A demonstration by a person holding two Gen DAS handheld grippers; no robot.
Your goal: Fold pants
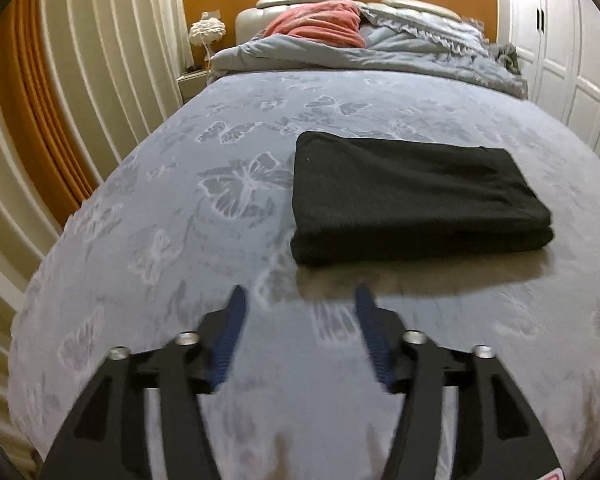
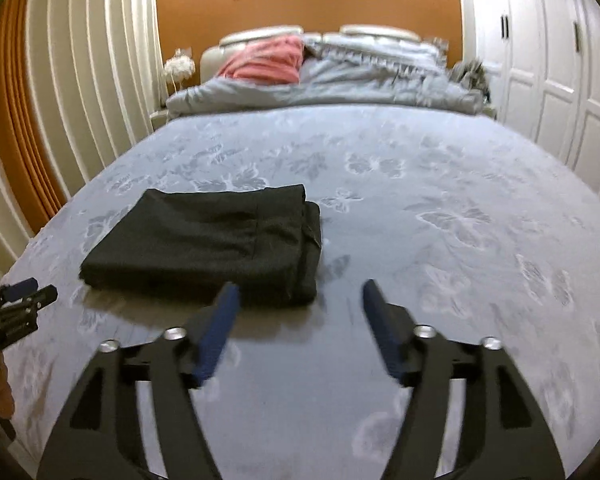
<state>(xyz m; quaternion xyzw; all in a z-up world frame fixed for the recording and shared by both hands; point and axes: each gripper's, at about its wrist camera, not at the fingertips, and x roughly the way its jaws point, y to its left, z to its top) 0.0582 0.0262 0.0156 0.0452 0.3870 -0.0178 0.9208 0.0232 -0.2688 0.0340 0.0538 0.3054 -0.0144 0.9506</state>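
- The black pants (image 1: 416,196) lie folded in a flat rectangle on the bed (image 1: 180,208).
- The left tongs (image 1: 300,298) hover just before the pants, jaws apart, empty.
- The right tongs (image 2: 298,290) hover beside the pants' near corner, spread wide, gripping nothing.

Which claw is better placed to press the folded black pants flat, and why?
Right, marginally. The right claw hangs open right at the near edge of the pants; the left claw, also open, sits farther back over bare bedsheet.
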